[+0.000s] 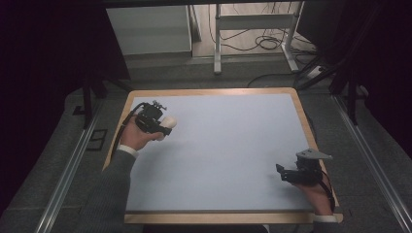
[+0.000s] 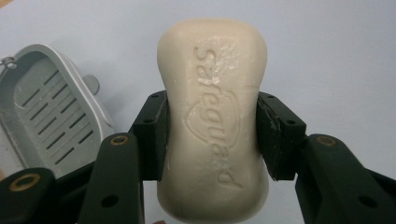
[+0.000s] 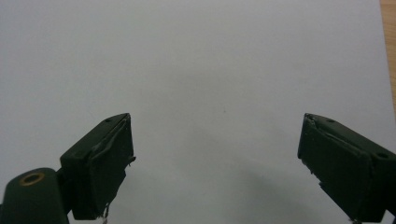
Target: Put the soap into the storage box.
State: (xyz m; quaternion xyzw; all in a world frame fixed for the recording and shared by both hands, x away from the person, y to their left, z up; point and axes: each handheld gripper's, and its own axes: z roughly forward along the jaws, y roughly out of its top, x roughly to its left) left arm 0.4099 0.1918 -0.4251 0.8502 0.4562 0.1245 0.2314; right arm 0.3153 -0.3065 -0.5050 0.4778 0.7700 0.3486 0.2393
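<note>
A cream bar of soap (image 2: 212, 121) is being pinched across its narrow waist by the left gripper (image 2: 212, 135), lifted over the far left of the pale blue table (image 1: 228, 145), apparently so it can be carried. A grey slatted soap dish (image 2: 46, 112) is lying just beside it, the likely destination. Near right, the right gripper (image 3: 215, 158) is waiting, jaws spread on nothing.

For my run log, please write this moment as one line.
left gripper: shut on soap bar | soap dish: empty, beside | right gripper: open, empty, over table
</note>
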